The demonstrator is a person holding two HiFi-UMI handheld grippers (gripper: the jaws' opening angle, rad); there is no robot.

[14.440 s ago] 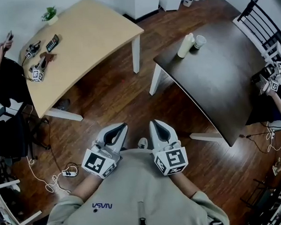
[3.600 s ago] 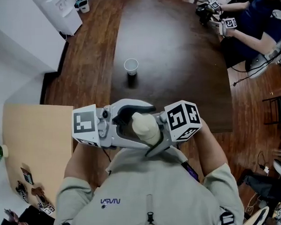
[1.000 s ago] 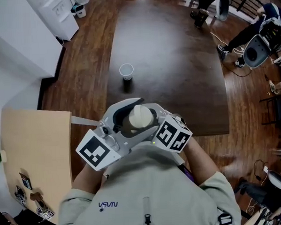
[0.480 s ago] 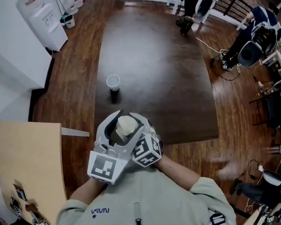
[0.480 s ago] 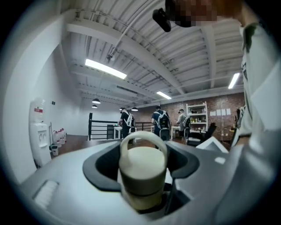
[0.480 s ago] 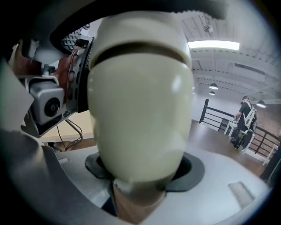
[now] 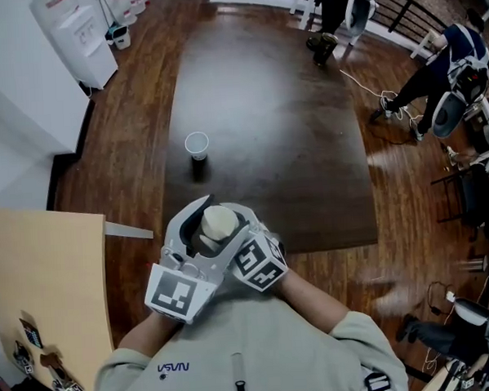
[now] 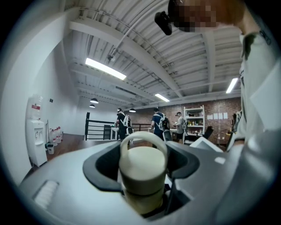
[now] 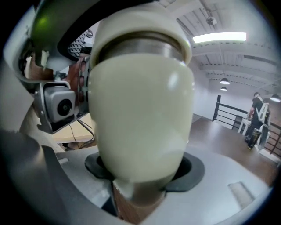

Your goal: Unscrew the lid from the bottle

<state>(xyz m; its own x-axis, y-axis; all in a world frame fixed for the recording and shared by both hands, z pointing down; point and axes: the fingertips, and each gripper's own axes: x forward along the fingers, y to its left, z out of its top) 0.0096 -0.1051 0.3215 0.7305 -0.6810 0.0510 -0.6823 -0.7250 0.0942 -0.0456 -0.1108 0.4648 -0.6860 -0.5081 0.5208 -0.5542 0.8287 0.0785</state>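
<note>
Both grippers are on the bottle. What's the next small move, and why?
Probably twist the left gripper to turn the lid while the right gripper steadies the bottle. The left jaws clamp the lid, the right jaws clamp the body, and the lid sits on the neck.

One bottle [image 9: 140, 114], one lid [image 8: 143, 163], one cup [image 7: 197, 142]. Two grippers: left gripper [image 7: 199, 232], right gripper [image 7: 245, 233]. Two tables: dark table [image 7: 274, 132], tan table [image 7: 44, 275]

Overhead, the bottle [image 9: 140, 114] body under its lid [image 7: 219, 222] hidden; far-off people [image 7: 458, 57] tiny.
</note>
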